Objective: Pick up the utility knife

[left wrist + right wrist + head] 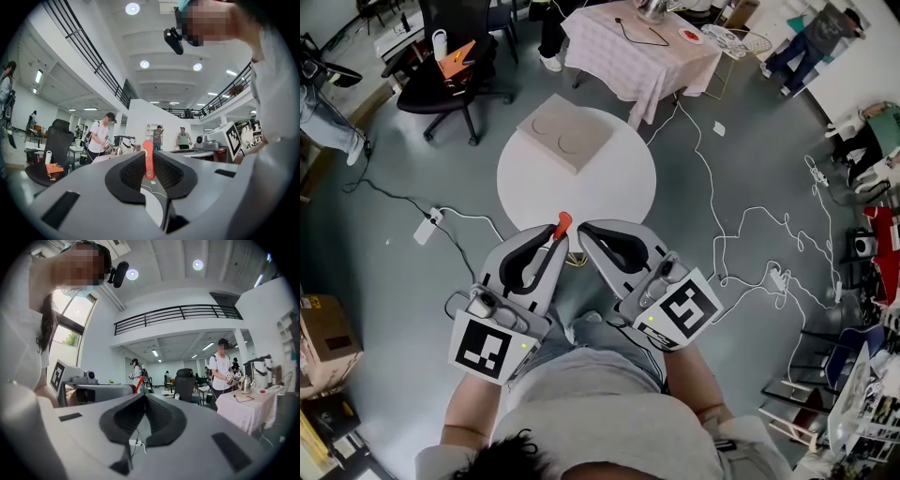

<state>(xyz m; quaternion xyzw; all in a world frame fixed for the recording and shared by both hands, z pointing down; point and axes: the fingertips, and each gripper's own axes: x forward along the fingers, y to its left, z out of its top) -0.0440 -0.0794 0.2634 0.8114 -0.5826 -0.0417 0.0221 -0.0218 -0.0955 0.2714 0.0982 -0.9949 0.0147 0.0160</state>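
The utility knife (562, 225) has an orange body and stands up out of the tips of my left gripper (553, 240), which is shut on it. In the left gripper view the knife (148, 161) sits upright in the middle, clamped between the dark pads. Both grippers are held close to the person's waist, above the floor and short of the round white table (614, 192). Just right of the left one, my right gripper (587, 231) is shut with nothing between its jaws. The right gripper view shows its tips (144, 395) meeting, with the orange knife (138, 385) just beyond.
A beige board (565, 132) lies on the round table. Behind it stand a table with a pink checked cloth (637, 52) and a black office chair (450, 80). White cables (741, 225) and a power strip (427, 228) lie on the floor. Several people stand in the background.
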